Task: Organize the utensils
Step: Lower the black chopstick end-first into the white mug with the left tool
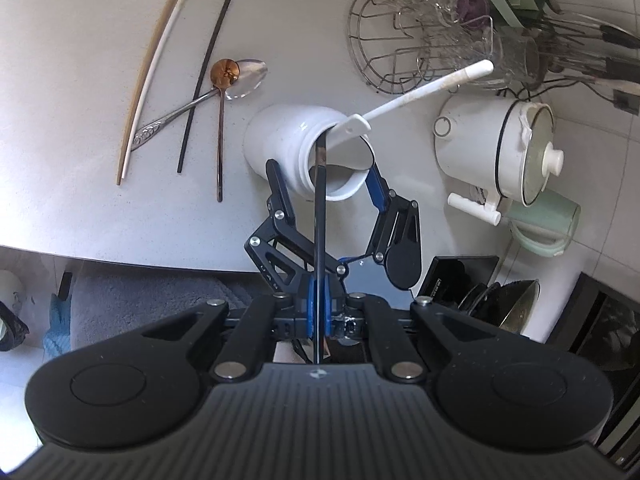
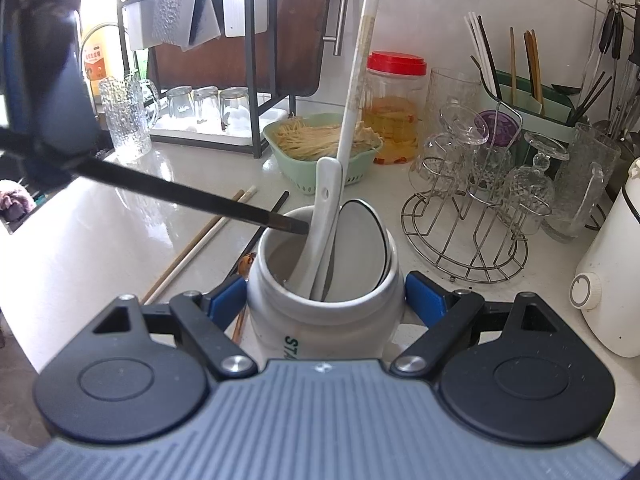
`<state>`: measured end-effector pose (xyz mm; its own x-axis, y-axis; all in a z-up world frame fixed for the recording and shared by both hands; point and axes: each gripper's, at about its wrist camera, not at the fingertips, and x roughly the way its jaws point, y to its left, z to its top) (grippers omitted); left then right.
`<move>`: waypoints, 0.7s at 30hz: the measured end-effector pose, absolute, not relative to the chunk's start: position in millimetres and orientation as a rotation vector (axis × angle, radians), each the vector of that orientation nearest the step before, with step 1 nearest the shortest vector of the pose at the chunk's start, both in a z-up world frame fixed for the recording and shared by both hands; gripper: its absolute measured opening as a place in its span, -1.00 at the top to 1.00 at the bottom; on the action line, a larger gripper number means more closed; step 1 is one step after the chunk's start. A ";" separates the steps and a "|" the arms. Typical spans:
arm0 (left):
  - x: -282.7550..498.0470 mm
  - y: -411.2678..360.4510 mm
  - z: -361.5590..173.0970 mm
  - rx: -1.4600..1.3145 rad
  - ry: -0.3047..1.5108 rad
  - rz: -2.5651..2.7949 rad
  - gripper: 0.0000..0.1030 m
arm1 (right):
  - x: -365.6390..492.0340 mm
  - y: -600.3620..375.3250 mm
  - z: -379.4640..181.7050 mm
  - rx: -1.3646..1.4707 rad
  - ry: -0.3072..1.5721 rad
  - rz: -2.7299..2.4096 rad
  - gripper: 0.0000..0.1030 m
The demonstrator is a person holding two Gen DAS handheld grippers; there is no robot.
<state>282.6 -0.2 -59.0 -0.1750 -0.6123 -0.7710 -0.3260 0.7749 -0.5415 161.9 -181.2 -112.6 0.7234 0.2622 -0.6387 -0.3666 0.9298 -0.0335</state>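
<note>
My left gripper (image 1: 319,305) is shut on a black chopstick (image 1: 320,220). The chopstick's far tip sits at the mouth of a white ceramic jar (image 1: 276,136). My right gripper (image 2: 326,302) is shut on that jar (image 2: 320,328), with a blue pad (image 2: 228,300) pressed to each side. In the jar stand a long white spoon (image 2: 326,208) and a dark-rimmed spoon (image 2: 360,240). The black chopstick (image 2: 180,192) comes in from the left, its tip over the rim. On the counter lie a wooden chopstick (image 1: 146,80), a white one (image 1: 160,64), a black one (image 1: 210,68), a copper spoon (image 1: 224,74) and a silver spoon (image 1: 246,76).
A wire rack of glasses (image 2: 464,240) stands right of the jar, with a white pot (image 1: 492,152) and a green kettle (image 1: 540,220) beyond it. A green basket of noodles (image 2: 320,148), a red-lidded jar (image 2: 394,108) and a green utensil drainer (image 2: 520,100) stand behind. The counter edge (image 1: 120,256) runs near.
</note>
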 end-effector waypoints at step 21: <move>335.0 -15.8 -53.5 -0.650 1.703 -0.230 0.87 | 160.9 -182.0 -113.1 -0.160 0.672 0.353 -0.72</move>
<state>335.0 -15.8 -53.5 -0.1051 -0.5349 -0.8384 -0.2936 0.8221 -0.4877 160.9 -182.0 -113.1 0.7263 0.2676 -0.6332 -0.3695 0.9287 -0.0314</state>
